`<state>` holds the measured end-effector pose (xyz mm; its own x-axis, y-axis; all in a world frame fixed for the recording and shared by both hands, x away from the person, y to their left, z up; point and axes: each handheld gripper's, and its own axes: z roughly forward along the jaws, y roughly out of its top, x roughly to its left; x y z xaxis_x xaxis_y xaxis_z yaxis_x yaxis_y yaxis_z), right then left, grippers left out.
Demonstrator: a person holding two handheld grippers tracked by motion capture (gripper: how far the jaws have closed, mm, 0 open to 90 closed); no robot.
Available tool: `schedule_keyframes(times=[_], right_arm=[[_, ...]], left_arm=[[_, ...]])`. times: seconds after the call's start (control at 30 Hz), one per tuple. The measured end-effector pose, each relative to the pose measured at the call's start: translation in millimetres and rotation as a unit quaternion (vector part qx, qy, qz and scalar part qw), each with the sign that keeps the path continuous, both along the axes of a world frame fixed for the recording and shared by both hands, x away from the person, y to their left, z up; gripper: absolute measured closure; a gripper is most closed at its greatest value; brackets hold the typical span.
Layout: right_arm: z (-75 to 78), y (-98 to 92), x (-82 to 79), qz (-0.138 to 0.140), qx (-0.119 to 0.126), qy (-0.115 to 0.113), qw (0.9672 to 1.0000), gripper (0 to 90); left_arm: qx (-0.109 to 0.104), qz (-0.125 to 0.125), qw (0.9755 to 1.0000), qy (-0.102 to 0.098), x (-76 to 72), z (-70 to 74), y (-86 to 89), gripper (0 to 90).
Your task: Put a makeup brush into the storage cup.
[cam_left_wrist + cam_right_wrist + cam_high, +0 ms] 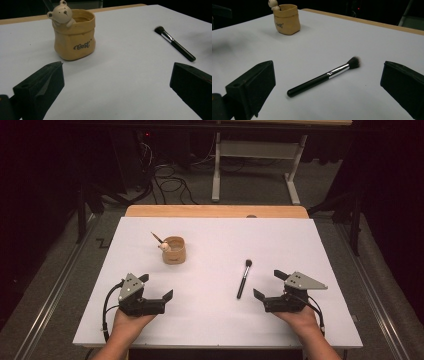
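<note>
Makeup brush [244, 278] lies flat right of the counter's [215, 330] middle, just beside the right gripper [270, 285], jaws released. Left gripper [157, 286], jaws released, rests near the front-left corner, below the bear pot [174, 250].

Dim room: grey floor [250, 190], tangled cables [167, 182], white table frame [255, 150].

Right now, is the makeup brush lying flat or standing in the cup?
Lying flat: the makeup brush rests on the white table, apart from the bear cup.
</note>
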<state>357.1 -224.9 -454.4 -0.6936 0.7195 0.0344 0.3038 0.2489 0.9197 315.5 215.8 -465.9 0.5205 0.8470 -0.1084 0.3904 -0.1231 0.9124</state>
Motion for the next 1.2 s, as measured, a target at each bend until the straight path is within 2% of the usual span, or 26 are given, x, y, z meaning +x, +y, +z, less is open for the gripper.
schedule_keyframes(times=[0.17,0.4,0.63,0.73,0.8,1.0,1.13,1.2], right_arm=[[0.6,-6.3,0.7,-0.012,0.004,-0.003,0.9999,0.5],[0.3,-16.4,2.1,-0.039,0.006,-0.002,0.9992,0.5],[0.0,-18.7,0.9,-0.064,-0.021,-0.01,0.9977,0.5],[-2.6,-19.6,1.0,-0.076,-0.037,-0.001,0.9964,0.5],[-3.5,-20.5,1.0,-0.084,-0.039,0.007,0.9956,0.4],[-5.7,-22.1,1.4,-0.103,-0.041,0.028,0.9934,0.5],[-6.4,-20.4,1.8,-0.115,-0.052,0.044,0.991,0.5],[-6.5,-18.7,2.8,-0.118,-0.065,0.047,0.9898,0.5]], left_arm=[[0.006,-0.009,0.9999,-0.011,-0.9,0.9,-1.1,0.2],[0.006,-0.017,0.9998,-0.008,1.2,-1.8,2.7,0.5],[-0.001,-0.016,0.9998,-0.008,3.0,-0.1,4.7,0.6],[-0.001,-0.022,0.9997,-0.004,4.7,-1.0,3.3,0.6],[0.001,-0.027,0.9996,-0.003,5.3,-2.1,1.8,0.7],[-0.009,-0.031,0.9995,0.003,4.3,-3.3,3.2,0.6],[-0.012,-0.032,0.9994,0.004,4.4,-2.4,6.3,0.6],[-0.019,-0.031,0.9993,0.002,3.7,-1.6,5.8,0.7]])
